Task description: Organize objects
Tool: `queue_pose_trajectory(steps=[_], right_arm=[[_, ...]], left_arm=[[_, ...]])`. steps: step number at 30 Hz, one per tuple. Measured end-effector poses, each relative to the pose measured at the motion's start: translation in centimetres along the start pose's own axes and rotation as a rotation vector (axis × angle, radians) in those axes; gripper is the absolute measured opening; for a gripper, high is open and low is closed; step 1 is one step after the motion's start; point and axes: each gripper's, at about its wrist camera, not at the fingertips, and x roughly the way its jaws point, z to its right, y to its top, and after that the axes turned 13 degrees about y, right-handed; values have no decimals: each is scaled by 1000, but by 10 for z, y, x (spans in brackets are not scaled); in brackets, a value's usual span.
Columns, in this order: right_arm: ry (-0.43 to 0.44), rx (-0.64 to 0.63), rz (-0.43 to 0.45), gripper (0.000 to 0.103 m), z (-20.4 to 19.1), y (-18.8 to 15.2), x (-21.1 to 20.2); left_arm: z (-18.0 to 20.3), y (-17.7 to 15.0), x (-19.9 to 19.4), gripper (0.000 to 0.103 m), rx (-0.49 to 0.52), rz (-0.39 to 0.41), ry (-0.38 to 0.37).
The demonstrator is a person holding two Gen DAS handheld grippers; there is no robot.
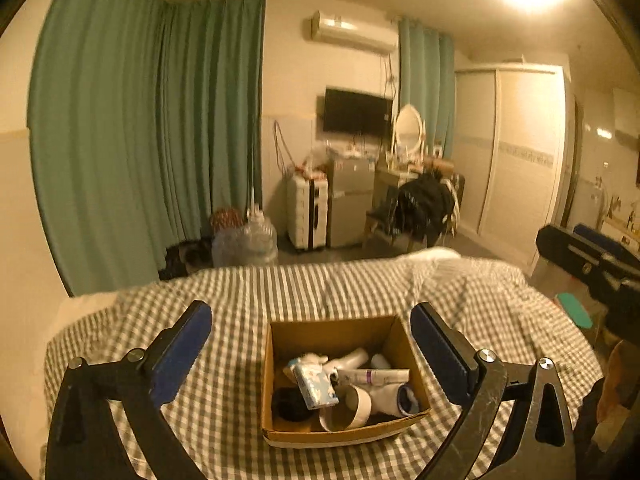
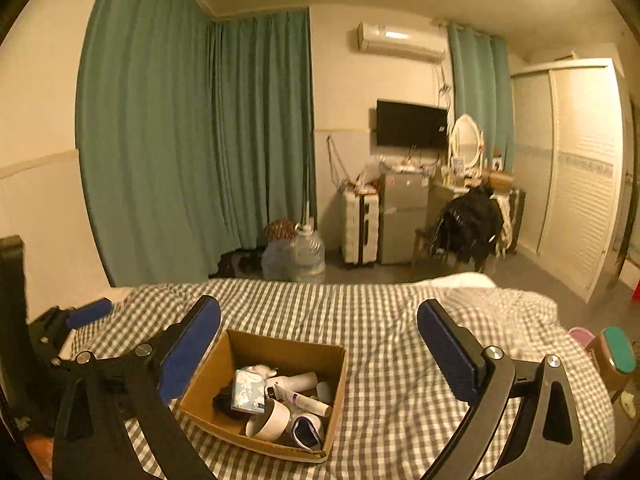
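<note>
- Left tongs [image 1: 311, 336]: spread wide, nothing between the blue pads, hovering above the bed w/ the box framed in the gap. Not touching anything.
- Right tongs [image 2: 319, 334]: also spread wide & empty, held over the bed; box sits under the left-hand pad in that view, so this one is a bit right of the box.
- Cardboard box [image 1: 276, 392]: open top, flaps gone or folded, resting on the checked bedspread [image 1: 224, 304] near the person's edge of the bed. It's the thing to work on.
- Inside, all jumbled: tissue pack [image 1: 316, 386] w/ blue-white print leaning on a white cup [image 1: 352, 406] lying on its side, mouth toward the camera; a white tube [image 1: 372, 376] w/ purple band across the middle; a white bottle [image 1: 352, 358] behind; something dark [image 1: 290, 402] in the near-left corner, can't tell what; a rolled white item w/ dark inside at right, prob. a sock.
- Step in hand, my guess: pick the first item out to sort. Nothing looks sorted yet.
- To do it well: take the top piece first, tissue pack or tube, since they overlie the rest. Come straight down, pinch across the narrow side, lift clear of the box wall.
- Box is light on soft bedding, so it may tip or slide; other tongs could steady the rim.
</note>
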Motion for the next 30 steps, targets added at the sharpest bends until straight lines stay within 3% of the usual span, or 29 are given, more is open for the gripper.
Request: queue_pose_trajectory(steps=[5, 9, 16, 20, 25, 30], right_arm=[[-44, -5, 69, 101, -3, -1, -33], [-62, 3, 95, 102, -4, -16, -46], [-44, 24, 73, 102, -4, -65, -32], [-108, -24, 77, 102, -8, -95, -21], [-116, -53, 31, 102, -10, -136, -6], [-123, -70, -25, 102, -10, -156, 13]], left_arm=[[-10, -1, -40, 103, 0, 86, 26], [-12, -22, -57, 103, -18, 130, 49], [-6, -74, -39, 103, -34, 62, 81], [-3, -101, -28, 103, -4, 53, 148], [-8, -125, -24, 103, -6, 80, 137], [-8, -139, -17, 103, 10, 77, 134]])
